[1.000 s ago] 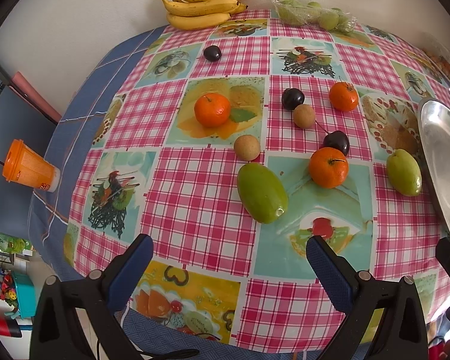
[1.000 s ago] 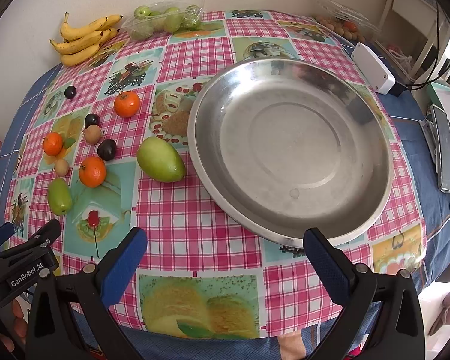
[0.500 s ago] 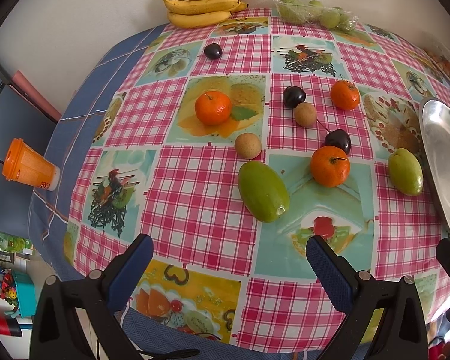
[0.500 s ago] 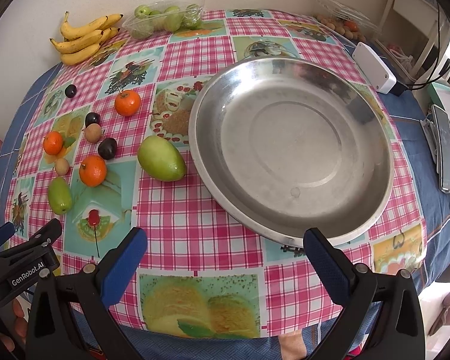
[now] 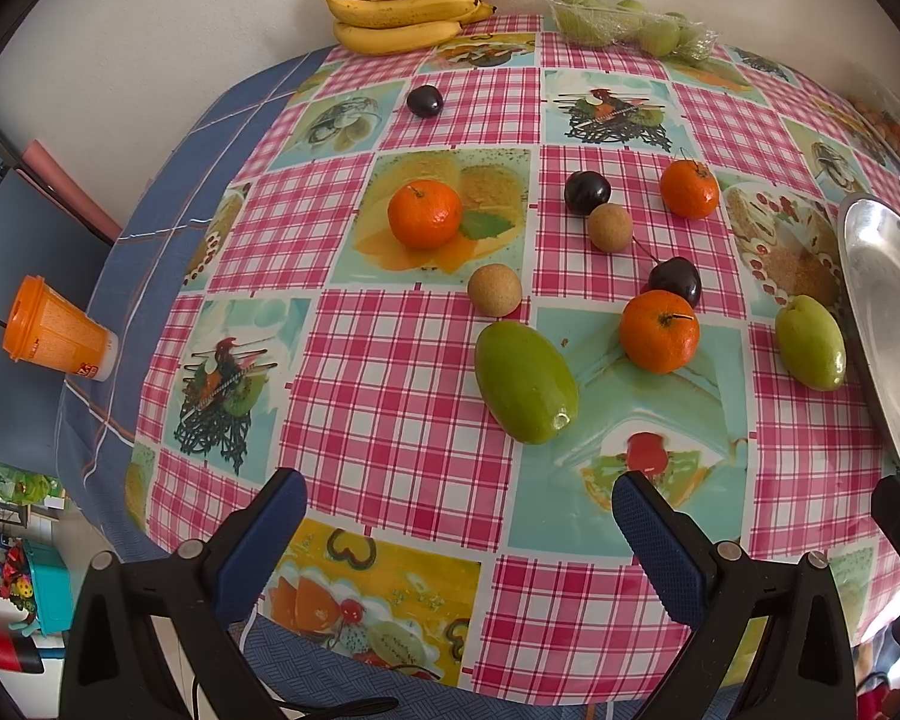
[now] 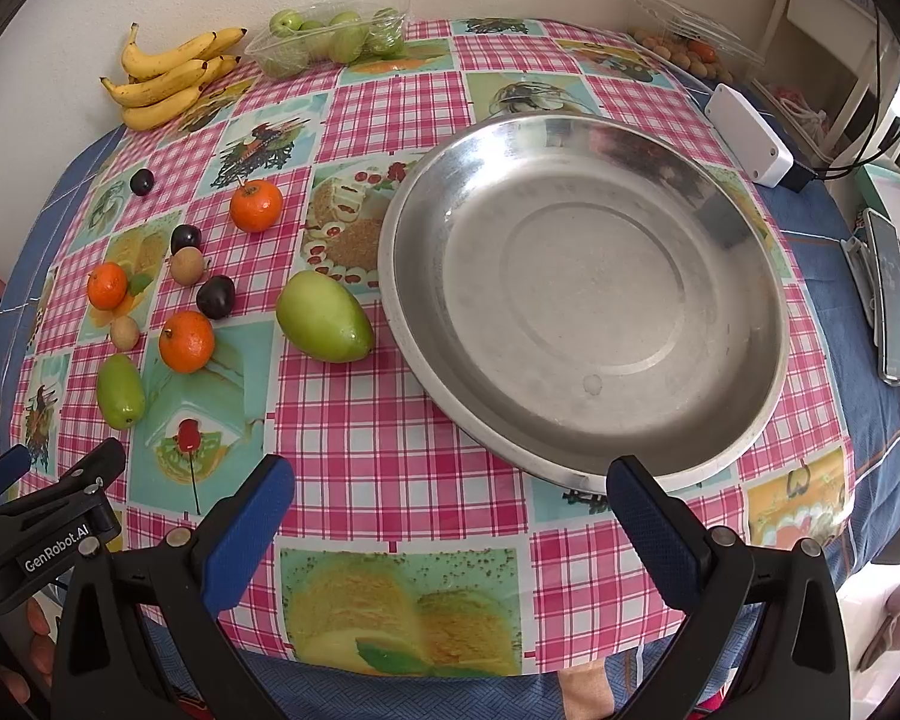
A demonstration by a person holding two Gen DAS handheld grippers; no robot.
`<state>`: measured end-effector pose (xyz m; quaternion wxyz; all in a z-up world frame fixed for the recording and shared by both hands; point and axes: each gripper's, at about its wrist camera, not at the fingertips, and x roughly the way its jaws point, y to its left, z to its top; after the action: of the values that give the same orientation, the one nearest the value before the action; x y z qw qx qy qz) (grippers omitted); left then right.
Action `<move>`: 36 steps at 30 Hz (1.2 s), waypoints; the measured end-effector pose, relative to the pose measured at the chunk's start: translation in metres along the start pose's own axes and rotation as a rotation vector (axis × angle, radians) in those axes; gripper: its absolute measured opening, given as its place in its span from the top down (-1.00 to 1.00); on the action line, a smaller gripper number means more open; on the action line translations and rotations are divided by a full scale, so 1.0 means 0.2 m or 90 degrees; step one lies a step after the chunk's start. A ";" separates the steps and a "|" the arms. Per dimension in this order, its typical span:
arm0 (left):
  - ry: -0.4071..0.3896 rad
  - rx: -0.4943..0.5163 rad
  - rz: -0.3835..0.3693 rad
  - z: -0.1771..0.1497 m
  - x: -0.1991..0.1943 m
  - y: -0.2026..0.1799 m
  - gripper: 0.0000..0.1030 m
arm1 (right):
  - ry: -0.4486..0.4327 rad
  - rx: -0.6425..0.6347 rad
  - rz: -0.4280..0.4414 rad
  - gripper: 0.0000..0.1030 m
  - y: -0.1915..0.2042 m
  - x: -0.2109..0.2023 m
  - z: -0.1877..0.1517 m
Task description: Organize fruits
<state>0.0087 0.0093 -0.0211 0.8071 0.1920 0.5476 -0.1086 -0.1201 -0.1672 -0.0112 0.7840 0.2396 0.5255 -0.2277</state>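
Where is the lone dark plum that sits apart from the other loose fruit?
In the left wrist view, the small dark plum lies far left on the tablecloth, just below the yellow banana bunch.

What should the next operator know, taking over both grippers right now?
Left gripper: open, empty, at the near table edge facing the loose fruit.
Right gripper: open, empty, in front of the steel pan.
Pan holds nothing; no fruit has been moved into it.
Loose on the cloth: two green mangoes, three tangerines, three dark plums, two small tan fruits.
Bananas and the packed green fruit sit at the far edge.
Left: probably everything; the larger mango beside the pan looks the easiest start.
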 end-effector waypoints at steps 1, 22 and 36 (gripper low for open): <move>0.000 0.000 -0.001 0.00 0.00 0.00 -1.00 | 0.000 0.000 0.000 -1.00 0.00 0.00 0.00; -0.059 -0.165 -0.125 0.09 0.01 0.27 -1.00 | -0.078 -0.054 0.099 -1.00 0.23 -0.03 0.10; -0.023 -0.215 -0.147 0.18 0.05 0.37 -1.00 | -0.056 -0.065 0.177 -1.00 0.44 0.06 0.18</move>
<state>0.0710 0.0606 -0.0048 0.8198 -0.0121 0.5617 -0.1105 -0.0369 -0.1206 0.0020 0.8415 0.2596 0.4632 -0.0998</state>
